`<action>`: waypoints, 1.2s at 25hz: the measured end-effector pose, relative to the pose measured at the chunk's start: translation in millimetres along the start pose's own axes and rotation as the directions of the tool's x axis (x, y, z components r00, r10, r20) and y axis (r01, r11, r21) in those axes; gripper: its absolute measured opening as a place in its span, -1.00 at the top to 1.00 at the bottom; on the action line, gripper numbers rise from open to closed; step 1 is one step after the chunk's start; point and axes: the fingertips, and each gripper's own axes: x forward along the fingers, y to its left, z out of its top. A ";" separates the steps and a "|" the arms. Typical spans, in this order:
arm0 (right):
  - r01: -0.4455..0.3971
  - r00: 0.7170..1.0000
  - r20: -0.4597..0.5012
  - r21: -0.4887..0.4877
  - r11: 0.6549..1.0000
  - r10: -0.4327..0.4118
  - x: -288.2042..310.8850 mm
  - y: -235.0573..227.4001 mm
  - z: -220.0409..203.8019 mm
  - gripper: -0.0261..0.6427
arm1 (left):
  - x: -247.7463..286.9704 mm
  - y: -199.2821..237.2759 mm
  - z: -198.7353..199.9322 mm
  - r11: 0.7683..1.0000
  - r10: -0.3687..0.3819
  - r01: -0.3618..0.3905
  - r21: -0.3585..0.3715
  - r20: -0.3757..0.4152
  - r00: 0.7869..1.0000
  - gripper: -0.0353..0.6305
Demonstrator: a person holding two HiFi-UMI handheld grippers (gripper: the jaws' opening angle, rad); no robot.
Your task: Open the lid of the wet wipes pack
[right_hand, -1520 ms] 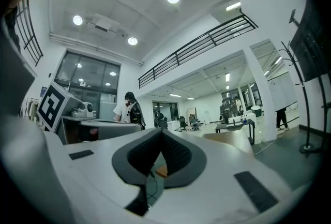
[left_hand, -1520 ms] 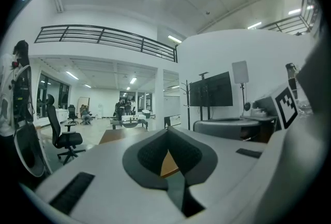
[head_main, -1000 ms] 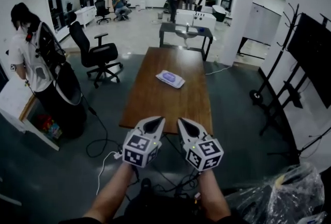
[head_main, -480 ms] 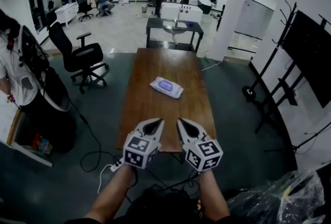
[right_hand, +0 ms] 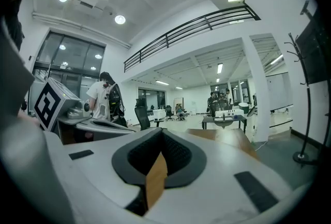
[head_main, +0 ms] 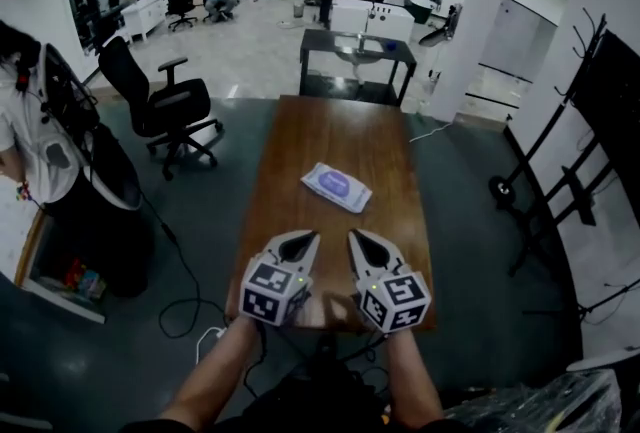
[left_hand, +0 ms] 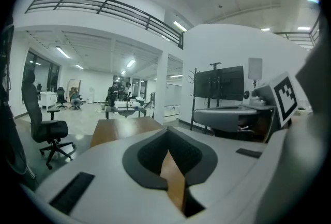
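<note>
My left hand-held gripper (head_main: 298, 243) and right hand-held gripper (head_main: 362, 245) are shut, empty; I should open one before reaching the flat white-and-purple wet wipes pack (head_main: 336, 187).

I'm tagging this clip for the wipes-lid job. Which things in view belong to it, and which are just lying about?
For the job:
- wipes pack, lid closed
- table under it
- left gripper and right gripper, both shut, empty, short of the pack

Lying about:
- chair
- desk beyond the table
- person at left
</note>
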 end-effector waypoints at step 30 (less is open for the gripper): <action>-0.127 0.931 -0.358 -0.147 0.981 0.067 249.9 -157.1 -136.2 0.72 | 263.2 192.5 -133.8 0.995 0.102 -0.100 0.024 -0.335 0.937 0.77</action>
